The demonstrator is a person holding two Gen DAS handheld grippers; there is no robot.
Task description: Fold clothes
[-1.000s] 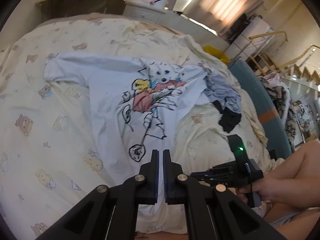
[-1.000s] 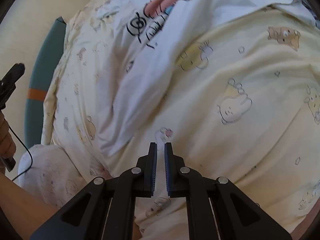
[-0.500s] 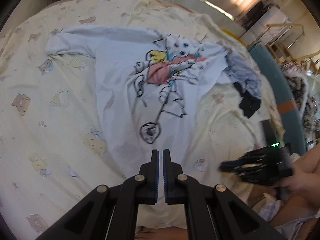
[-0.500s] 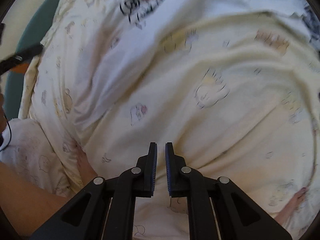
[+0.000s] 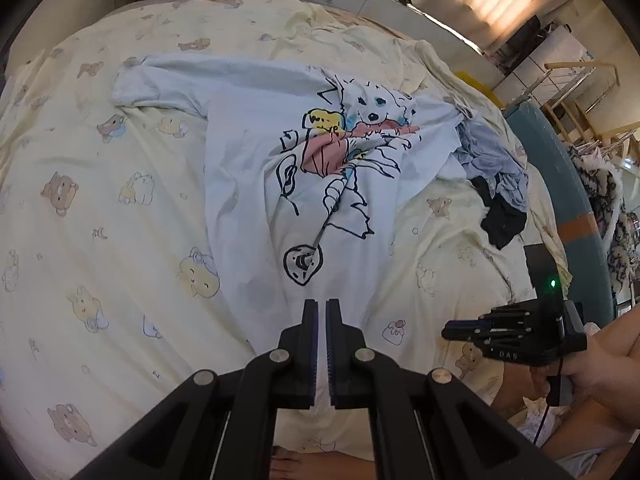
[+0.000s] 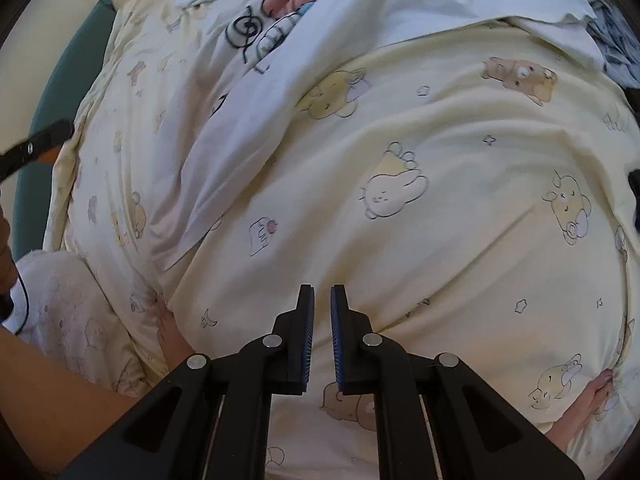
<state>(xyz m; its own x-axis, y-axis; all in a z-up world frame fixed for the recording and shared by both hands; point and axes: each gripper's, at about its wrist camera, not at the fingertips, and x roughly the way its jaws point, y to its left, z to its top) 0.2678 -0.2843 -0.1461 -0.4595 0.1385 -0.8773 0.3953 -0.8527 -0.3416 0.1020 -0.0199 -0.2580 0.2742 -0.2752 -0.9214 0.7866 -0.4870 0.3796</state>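
Because our left gripper (image 5: 322, 312) hangs above the lower hem with its jaws nearly together and nothing between them, we judge the main risk to be a bad pinch: the white long-sleeved cotton shirt with the cartoon dog print (image 5: 256, 184) lies directly on the pale yellow bedsheet printed with bears and rabbits (image 5: 100, 208), and closing there could catch sheet along with hem. Our right gripper (image 6: 322, 308), jaws a little apart and empty, faces bare sheet beside the shirt's edge, so it could miss the cloth altogether. The heap of grey and black garments (image 5: 496, 184) touches the shirt's right side and might drag along in a fold. The shirt itself lies face up across the middle of the bed, one sleeve stretched out to the left, the body creased lengthwise and bunched around the print.
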